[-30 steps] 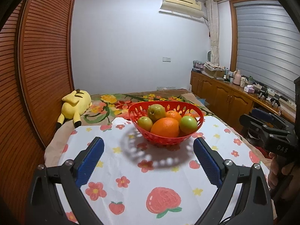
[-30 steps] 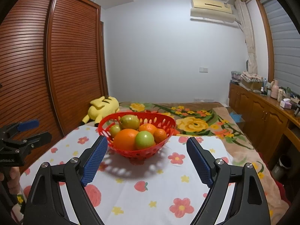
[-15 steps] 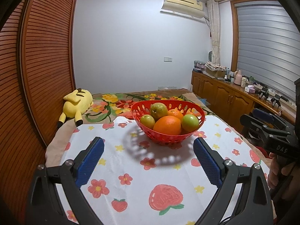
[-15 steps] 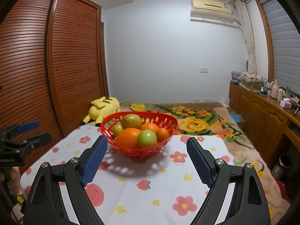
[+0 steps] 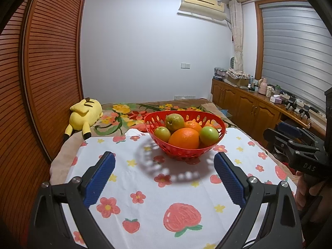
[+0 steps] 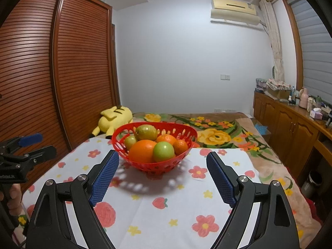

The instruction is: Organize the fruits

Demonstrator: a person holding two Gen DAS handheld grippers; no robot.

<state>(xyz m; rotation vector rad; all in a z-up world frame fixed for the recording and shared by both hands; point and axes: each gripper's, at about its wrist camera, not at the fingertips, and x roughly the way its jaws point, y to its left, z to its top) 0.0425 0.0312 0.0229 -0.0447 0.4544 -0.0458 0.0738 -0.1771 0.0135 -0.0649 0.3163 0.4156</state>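
Observation:
A red plastic basket (image 5: 178,154) stands on a floral white cloth (image 5: 145,197). It holds a big orange (image 5: 184,138), green apples (image 5: 209,134), a yellow-green pear (image 5: 174,122) and smaller oranges behind. My left gripper (image 5: 164,161) is open and empty, just short of the basket. In the right wrist view the basket (image 6: 157,167) lies slightly left of centre, with the orange (image 6: 142,151) and a green apple (image 6: 163,151) in front. My right gripper (image 6: 162,159) is open and empty, its blue pads (image 6: 104,178) flanking the basket's near side.
A yellow plush toy (image 5: 85,115) lies on the flowered bed behind the cloth. A brown slatted wardrobe (image 5: 41,72) runs along the left. Wooden cabinets (image 5: 249,112) with clutter stand at the right. The other gripper shows at each view's edge (image 5: 298,151) (image 6: 20,157).
Both grippers have moved a little closer to the basket and stayed open. The fruits have not moved.

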